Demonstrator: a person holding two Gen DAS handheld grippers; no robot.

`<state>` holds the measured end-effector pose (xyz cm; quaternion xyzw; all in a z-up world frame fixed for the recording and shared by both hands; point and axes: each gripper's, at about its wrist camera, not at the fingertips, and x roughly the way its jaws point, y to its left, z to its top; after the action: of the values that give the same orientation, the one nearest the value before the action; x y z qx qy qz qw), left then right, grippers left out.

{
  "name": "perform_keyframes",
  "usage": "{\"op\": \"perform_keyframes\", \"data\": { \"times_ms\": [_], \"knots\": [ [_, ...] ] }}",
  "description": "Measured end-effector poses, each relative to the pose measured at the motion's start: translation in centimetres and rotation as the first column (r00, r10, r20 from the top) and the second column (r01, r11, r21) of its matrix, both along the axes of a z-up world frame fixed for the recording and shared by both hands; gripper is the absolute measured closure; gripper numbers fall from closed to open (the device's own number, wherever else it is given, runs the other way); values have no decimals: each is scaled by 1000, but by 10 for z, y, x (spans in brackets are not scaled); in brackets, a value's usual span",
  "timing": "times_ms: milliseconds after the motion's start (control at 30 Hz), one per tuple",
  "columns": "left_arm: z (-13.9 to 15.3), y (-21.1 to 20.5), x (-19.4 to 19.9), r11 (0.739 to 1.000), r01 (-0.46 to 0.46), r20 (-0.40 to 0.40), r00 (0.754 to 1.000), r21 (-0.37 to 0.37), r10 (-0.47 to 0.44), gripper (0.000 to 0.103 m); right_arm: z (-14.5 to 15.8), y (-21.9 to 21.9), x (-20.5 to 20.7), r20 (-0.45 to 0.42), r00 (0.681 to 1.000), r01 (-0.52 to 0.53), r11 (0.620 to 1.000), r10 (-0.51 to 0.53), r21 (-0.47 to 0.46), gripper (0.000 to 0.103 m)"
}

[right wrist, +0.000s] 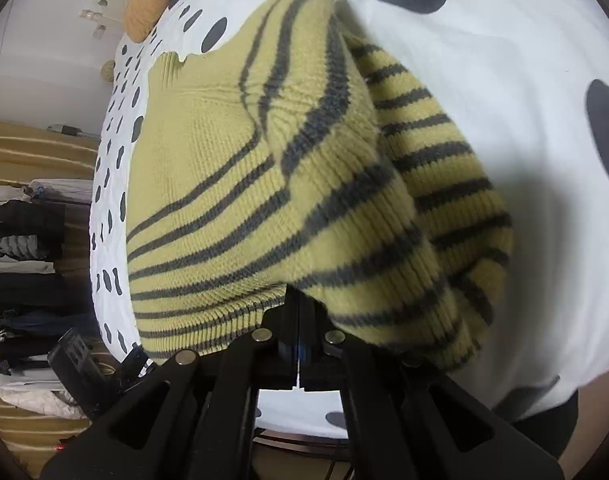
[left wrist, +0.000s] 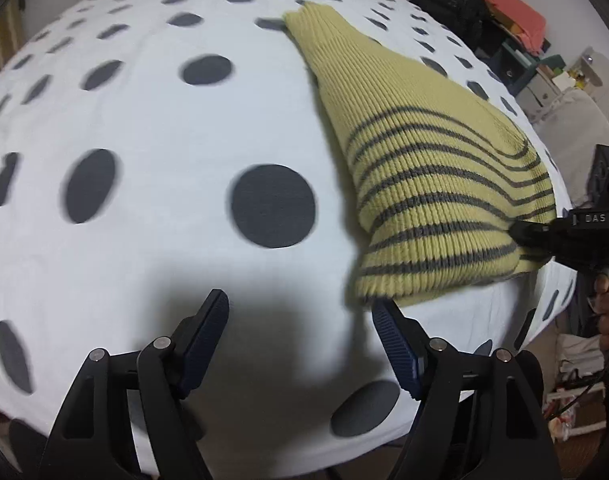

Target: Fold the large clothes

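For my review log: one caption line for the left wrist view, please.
Open left gripper hovers over the polka-dot bedsheet beside the striped yellow knit sweater, whose hem the right gripper pinches.

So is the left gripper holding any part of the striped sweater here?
No, the left gripper stands open over the bedsheet, beside the sweater.

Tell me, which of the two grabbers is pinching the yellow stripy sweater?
The right gripper. Its fingers are shut on the sweater's striped edge, while the left gripper hangs open over the spotted sheet with nothing between its fingers.
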<state>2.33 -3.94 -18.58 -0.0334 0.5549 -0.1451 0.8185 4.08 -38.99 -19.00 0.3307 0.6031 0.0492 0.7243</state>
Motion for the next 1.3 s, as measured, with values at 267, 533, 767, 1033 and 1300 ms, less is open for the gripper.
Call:
{"op": "perform_keyframes", "data": {
  "times_ms": [267, 533, 767, 1033, 1300],
  "knots": [
    [69, -30, 41, 972, 52, 129, 991, -230, -23, 31, 77, 27, 16, 219, 975, -23, 997, 37, -67, 103],
    [-21, -69, 25, 992, 102, -64, 992, -72, -106, 31, 9, 1, 38, 65, 996, 73, 994, -68, -86, 103],
    [25, -66, 15, 995, 70, -35, 997, -70, -73, 38, 13, 7, 38, 69, 997, 48, 994, -41, -95, 103],
    [85, -93, 75, 992, 57, 113, 993, -115, -44, 38, 57, 11, 28, 227, 974, 41, 991, -11, -125, 103],
    [24, -147, 86, 995, 85, 78, 993, 52, -89, 36, 39, 15, 53, 139, 990, 8, 969, 27, -246, 103]
  ]
}}
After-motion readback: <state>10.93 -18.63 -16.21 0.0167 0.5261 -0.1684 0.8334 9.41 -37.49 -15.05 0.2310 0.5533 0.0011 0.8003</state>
